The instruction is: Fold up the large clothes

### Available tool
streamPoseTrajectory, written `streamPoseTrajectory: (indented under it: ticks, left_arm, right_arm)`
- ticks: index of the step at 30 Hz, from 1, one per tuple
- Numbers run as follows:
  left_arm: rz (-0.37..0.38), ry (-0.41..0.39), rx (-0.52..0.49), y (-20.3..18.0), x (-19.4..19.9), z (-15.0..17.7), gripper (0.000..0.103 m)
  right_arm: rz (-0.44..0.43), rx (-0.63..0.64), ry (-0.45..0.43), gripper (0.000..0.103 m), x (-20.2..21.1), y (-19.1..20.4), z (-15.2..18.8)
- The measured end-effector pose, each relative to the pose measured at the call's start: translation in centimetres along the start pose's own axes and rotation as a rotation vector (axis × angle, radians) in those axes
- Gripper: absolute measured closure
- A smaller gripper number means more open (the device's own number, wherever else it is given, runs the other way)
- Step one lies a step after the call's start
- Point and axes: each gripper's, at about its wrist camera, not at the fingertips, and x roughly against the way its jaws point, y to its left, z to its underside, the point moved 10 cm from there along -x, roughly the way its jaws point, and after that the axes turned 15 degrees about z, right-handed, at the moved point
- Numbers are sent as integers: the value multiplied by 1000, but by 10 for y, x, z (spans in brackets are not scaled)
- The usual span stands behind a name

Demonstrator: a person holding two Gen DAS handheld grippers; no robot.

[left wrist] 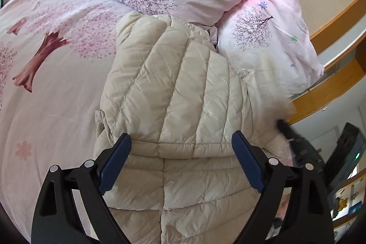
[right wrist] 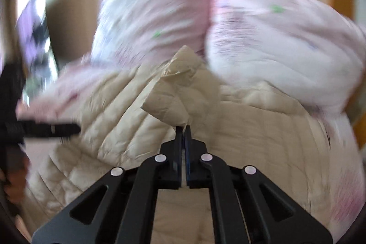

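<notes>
Left gripper [left wrist: 181, 137] fingers spread wide; right gripper [right wrist: 182, 128] fingers pinched together.

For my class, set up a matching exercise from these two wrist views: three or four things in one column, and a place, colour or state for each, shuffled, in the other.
Column one
1. left gripper with blue pads
2. right gripper, black
3. cream quilted puffer jacket
4. pink tree-print pillows

Column two
A. propped at the far end of the bed
B. jaws wide apart above the jacket
C. lying spread on the pink bedsheet
D. shut on a fold of jacket fabric

Pairs: 1-B, 2-D, 3-C, 4-A
</notes>
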Motion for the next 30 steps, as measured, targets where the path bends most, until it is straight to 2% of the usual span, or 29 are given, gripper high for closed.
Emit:
streamPoseTrajectory:
  ticks: [2,5,6,7,9,10,13,18,20,21,22,25,27,30]
  left_arm:
    - [-7,1,-26,-4,1,2,13]
    - [-23,5,-72,-9,4,5,13]
    - [-33,5,-89,-11,5,6,13]
    - [-46,3,-110,-12,7,7,13]
    - [-69,-3,-150,-15,13,9,13]
    - [-81,-5,-168,-16,16,11,13]
    - [-135,-13,-231,-17,29,15,11]
    - [-198,-11,-273,-10,45,23,7]
    - [-219,-15,-274,-5,50,24,7]
    - [-222,-21,-280,-4,51,25,7]
    - [-225,-30,-293,-4,54,26,7]
    - [-286,-22,-336,1,58,28,7]
    - [-299,-15,-362,3,61,32,7]
    - [-304,24,-348,12,62,40,7]
  right_arm:
    - [-4,-143,33,100,3,-37,5]
    - [-59,-291,177,91,-13,-74,34]
    - [-86,-326,218,86,-18,-82,44]
    - [-115,-379,258,72,-24,-93,53]
    - [-168,-491,293,55,-27,-112,62]
    - [-191,-532,301,55,-29,-118,64]
    - [-238,-619,334,55,-34,-132,64]
    - [-245,-610,379,57,-46,-124,63]
    - [-240,-605,406,68,-54,-117,64]
    - [-248,-604,420,86,-58,-113,65]
    - [-261,-601,430,95,-59,-108,66]
    - [-248,-593,352,97,-43,-110,58]
    - [-222,-586,300,97,-28,-117,54]
    - [-190,-589,303,97,-23,-124,59]
